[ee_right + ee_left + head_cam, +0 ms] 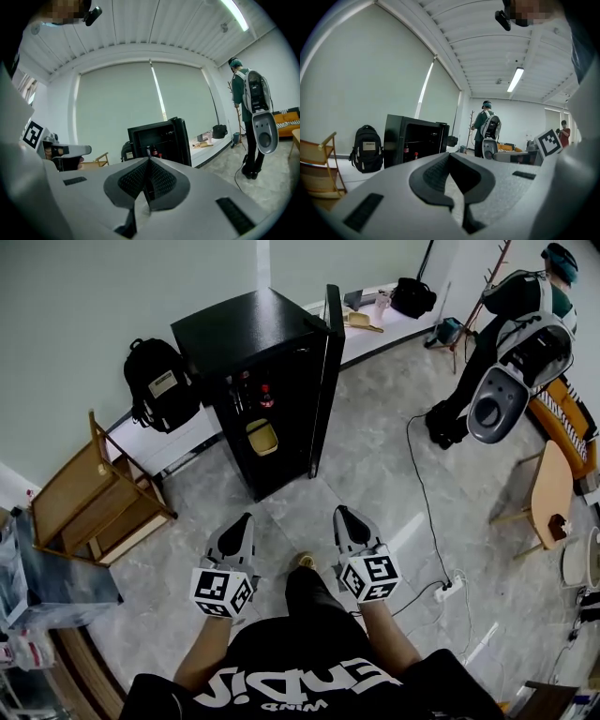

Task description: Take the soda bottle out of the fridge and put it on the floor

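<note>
Barely showing inside fridge (251,330) — soda bottle (266,397)

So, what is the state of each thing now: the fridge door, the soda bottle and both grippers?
fridge door, open
soda bottle, upright inside the fridge, not yet taken
left gripper, shut, empty
right gripper, shut, empty
</note>
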The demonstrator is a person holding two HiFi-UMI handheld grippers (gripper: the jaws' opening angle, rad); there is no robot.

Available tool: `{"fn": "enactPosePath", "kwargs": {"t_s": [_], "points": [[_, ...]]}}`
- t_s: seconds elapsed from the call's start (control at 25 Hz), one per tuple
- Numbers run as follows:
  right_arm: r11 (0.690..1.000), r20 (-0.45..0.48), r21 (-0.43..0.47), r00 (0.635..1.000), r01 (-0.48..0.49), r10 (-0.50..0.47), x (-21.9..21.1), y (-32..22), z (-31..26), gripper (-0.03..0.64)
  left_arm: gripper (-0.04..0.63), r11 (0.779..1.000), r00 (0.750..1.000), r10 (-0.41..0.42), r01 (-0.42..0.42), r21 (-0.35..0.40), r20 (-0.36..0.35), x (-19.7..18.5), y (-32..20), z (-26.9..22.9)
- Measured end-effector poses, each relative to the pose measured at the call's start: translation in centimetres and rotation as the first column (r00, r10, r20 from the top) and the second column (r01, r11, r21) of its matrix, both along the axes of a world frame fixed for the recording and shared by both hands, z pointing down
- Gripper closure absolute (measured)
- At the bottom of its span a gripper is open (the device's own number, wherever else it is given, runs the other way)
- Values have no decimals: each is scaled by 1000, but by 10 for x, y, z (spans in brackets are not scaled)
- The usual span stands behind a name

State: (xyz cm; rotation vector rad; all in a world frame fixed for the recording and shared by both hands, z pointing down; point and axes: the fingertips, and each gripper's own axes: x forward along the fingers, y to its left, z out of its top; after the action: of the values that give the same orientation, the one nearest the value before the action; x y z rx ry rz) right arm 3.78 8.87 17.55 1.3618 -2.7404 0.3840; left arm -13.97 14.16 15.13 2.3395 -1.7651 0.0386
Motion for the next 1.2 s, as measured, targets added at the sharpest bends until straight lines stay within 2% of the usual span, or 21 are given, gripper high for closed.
{"fn": "enactPosePath", "kwargs": {"t_s": [0.24,0.56,0.92,1.2], "points": [[998,-3,13,998,62,-62,-9,-79,-6,594,589,1000,1000,-28,28,14,10,2,-81,-9],[991,-4,13,991,136,-136,-22,-150,-2,594,589,996,996,-83,82,29,17,-2,-156,-11],[987,1,6,987,162,-162,-41,-196,-2,594,589,994,993,-113,113,14,17,-16,-197,-7],[989,-3,-7,989,147,-147,-56,-214,-2,594,589,996,996,-84,84,1,9,-28,-221,-5]]}}
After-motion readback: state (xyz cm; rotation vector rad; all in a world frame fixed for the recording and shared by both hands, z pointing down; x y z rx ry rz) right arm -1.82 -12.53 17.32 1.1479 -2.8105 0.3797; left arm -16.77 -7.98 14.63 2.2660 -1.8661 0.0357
